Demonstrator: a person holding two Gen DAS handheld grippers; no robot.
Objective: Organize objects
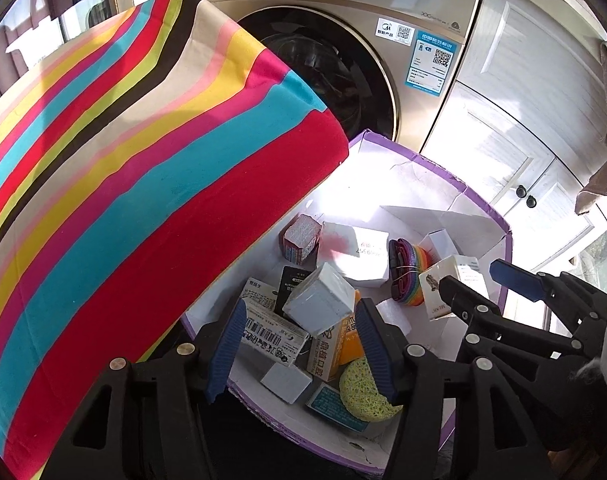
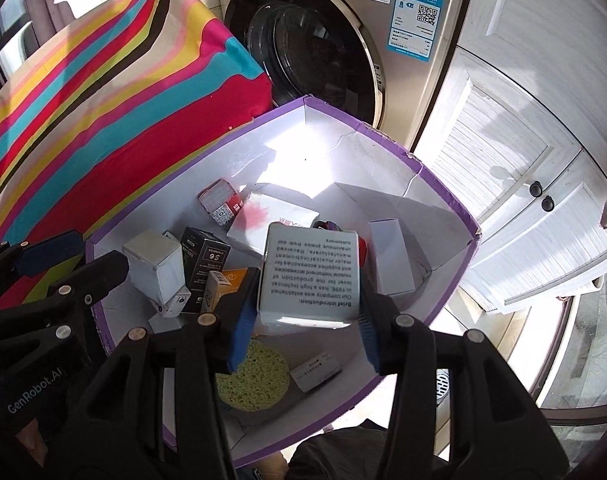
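Note:
A purple-edged white cardboard box stands on the floor and holds several small cartons, a rainbow strap and a yellow sponge. My right gripper is shut on a white carton with printed text and holds it above the box; it shows in the left wrist view too. My left gripper is open and empty over the near left part of the box, above a white cube carton and a barcode carton.
A striped cloth-covered surface stands left of the box. A gold front-loading washing machine is behind it. White cabinet doors are on the right.

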